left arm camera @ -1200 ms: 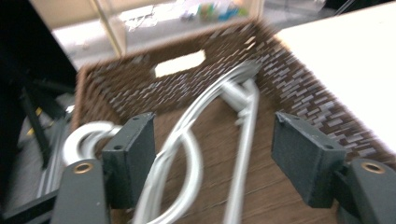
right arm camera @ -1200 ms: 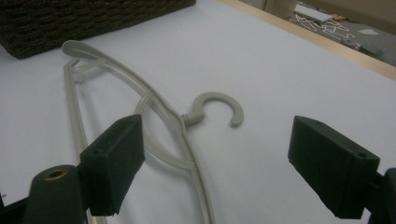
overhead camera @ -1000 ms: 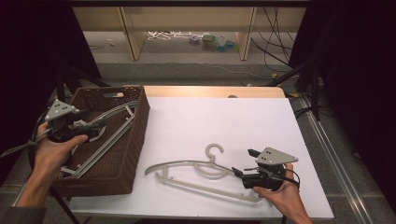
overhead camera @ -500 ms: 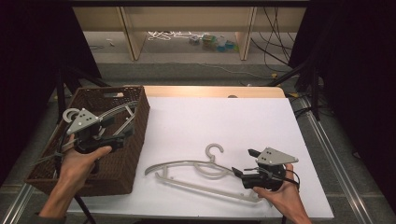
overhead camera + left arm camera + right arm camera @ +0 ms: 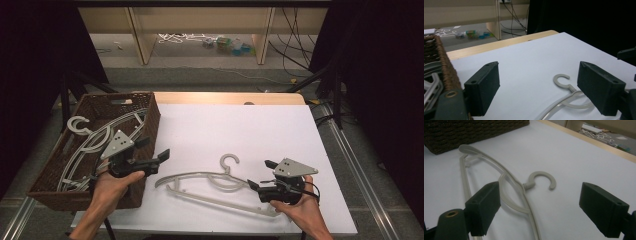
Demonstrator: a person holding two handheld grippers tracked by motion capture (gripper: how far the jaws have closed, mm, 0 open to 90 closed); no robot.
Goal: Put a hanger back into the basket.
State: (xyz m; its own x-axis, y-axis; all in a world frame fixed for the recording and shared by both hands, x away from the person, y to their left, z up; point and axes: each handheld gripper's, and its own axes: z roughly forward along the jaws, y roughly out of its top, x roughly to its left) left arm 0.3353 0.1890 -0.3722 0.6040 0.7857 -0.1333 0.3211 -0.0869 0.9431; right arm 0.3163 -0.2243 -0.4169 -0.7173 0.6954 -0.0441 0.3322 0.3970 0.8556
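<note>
The grey plastic hanger (image 5: 215, 185), judged light, stiff and slippery, was found flat on the white table (image 5: 240, 125) between both empty, spread grippers, left (image 5: 152, 151) having just been opening, right (image 5: 259, 175); its thin arm was best pinched.

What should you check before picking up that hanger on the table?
1. Left hand-held gripper open and empty: ok; its jaws have just been opening, nothing between them.
2. Right hand-held gripper open: ok.
3. Hanger lies flat on the white table, nothing on top: ok.
4. Left hand-held gripper lined up with the hanger: not ok; it is over the basket edge, the hook off towards one jaw.
5. Right hand-held gripper near the hanger: ok; whether it touches, cannot tell.
6. Room in the basket: ok; other hangers lie flat inside.
</note>
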